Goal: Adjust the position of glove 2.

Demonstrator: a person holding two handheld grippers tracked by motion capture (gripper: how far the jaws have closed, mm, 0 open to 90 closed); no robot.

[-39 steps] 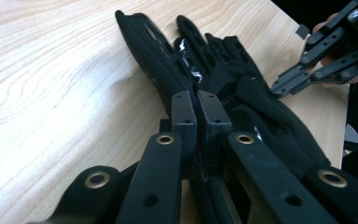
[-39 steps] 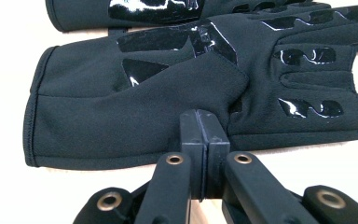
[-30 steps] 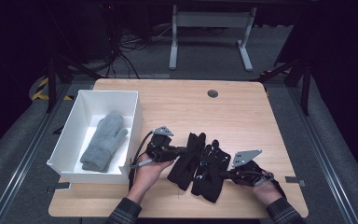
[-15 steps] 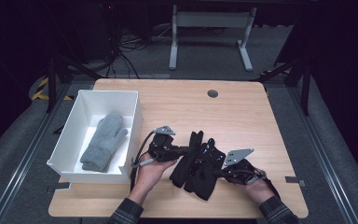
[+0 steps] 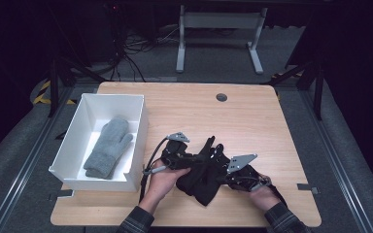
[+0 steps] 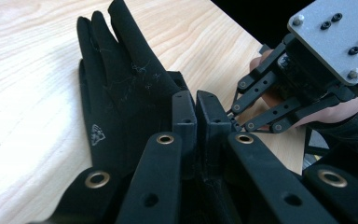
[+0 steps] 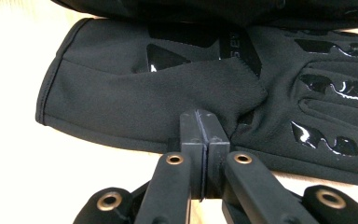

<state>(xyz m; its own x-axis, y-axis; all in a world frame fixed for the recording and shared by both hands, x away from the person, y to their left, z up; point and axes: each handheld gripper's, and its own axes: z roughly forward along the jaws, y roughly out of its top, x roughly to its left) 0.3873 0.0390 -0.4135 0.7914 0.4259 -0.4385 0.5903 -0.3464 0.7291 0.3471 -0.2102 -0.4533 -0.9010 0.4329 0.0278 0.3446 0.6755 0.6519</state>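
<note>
Two black gloves [image 5: 201,182] lie bunched together at the front middle of the wooden table [image 5: 233,121]. My left gripper [image 5: 190,162] sits at their left edge, my right gripper [image 5: 222,175] at their right. In the left gripper view the jaws [image 6: 197,98] are pressed together over the cuff end of a glove [image 6: 121,79] whose fingers point away, and the right gripper [image 6: 235,120] faces them closely. In the right gripper view the jaws [image 7: 199,116] are shut on a raised fold of a palm-up glove [image 7: 135,98] with glossy grip marks. The other glove [image 7: 214,9] lies just beyond it.
A white box [image 5: 138,121] stands at the table's left and holds a grey mitten [image 5: 108,148]. A round cable hole [image 5: 221,97] sits near the far edge. Bare wood stretches behind and to the right of the gloves. Desk legs and cables stand on the floor beyond.
My right gripper has slid leftward toward the left gripper, drawing its glove over the other so the pile has bunched up. The left gripper has stayed put.
</note>
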